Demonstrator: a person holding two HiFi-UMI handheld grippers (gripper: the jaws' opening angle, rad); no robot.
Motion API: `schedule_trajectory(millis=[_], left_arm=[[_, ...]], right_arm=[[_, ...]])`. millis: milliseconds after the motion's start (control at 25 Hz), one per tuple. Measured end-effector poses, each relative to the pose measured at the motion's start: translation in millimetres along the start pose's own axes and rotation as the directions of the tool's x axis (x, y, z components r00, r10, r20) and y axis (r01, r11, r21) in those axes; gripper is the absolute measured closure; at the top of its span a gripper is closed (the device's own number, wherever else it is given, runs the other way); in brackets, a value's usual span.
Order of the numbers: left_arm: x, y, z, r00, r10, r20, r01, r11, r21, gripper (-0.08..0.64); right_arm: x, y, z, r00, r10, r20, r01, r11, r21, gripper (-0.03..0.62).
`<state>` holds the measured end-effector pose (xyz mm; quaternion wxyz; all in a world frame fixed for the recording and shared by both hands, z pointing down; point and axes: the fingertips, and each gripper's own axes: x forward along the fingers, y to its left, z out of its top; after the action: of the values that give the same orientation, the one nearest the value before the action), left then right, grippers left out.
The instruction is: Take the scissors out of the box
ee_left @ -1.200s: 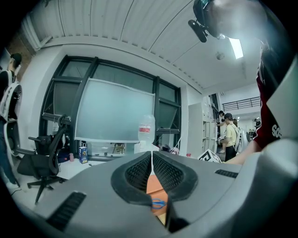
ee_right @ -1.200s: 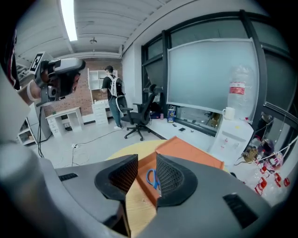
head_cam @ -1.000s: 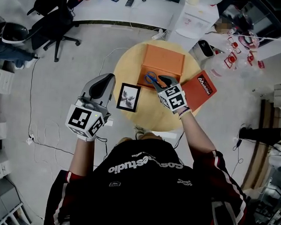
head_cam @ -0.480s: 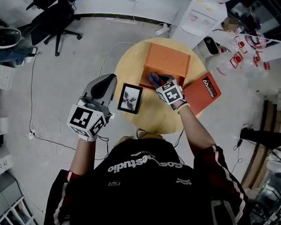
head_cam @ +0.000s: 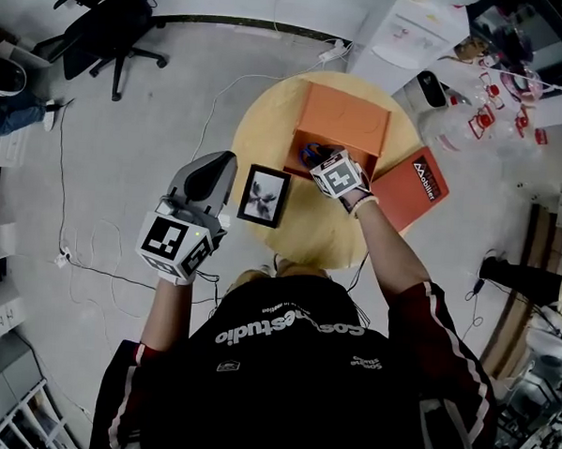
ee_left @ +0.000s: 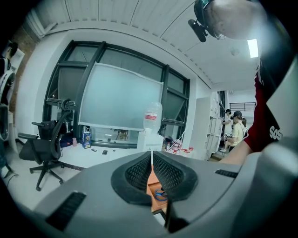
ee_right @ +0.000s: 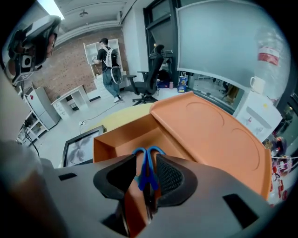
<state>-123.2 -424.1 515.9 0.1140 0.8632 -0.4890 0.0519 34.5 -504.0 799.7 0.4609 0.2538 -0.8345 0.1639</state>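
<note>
- The right gripper [ee_right: 146, 159] is pointing steeply down into the box [ee_right: 118, 137]. Its jaws are standing wide apart, with nothing clenched.
- The scissors [ee_right: 140, 172] are lying inside the box, and their blue handles are showing in the gap between the two pads. I cannot tell whether either pad is touching them.
- The box is sitting open on the round wooden table [head_cam: 267, 124], with its orange lid [ee_right: 209, 135] folding back behind it.
- A black picture frame [head_cam: 264, 195] is lying just left of the box, and a red-orange board [head_cam: 407, 193] is lying to its right. The board is carrying white lettering that seems to read "Mobilier", though it is small.
- The left gripper [ee_left: 150, 153] is hovering off the table's left edge, near the frame. Its jaws are closing to a thin slit, and nothing is gripped.
- White print across the person's black shirt [head_cam: 290, 327] is reading roughly "cosmostudio".
- A water bottle [ee_left: 152, 116] by the window is wearing a red label, too small to read.
</note>
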Motion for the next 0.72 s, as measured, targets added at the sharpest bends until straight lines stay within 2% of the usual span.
schedule_trajectory(millis=[200, 560, 720], left_arm=[[-3.2, 8.1, -3.5, 1.000, 0.017, 0.001, -0.017, 0.999, -0.045, 0.534], [-5.5, 10.8, -6.6, 1.000, 0.014, -0.007, -0.015, 0.999, -0.029, 0.534], [-6.4, 12.7, -7.0, 1.000, 0.026, -0.005, -0.027, 0.999, -0.045, 0.534]], right_arm=[[10.2, 1.1, -8.6, 0.998, 0.015, -0.057, -0.015, 1.000, 0.003, 0.436], [19.0, -2.9, -9.8, 0.997, -0.002, -0.081, 0.002, 1.000, -0.001, 0.448], [20.1, -0.5, -13.7, 0.996, -0.006, -0.089, 0.006, 1.000, 0.004, 0.453]])
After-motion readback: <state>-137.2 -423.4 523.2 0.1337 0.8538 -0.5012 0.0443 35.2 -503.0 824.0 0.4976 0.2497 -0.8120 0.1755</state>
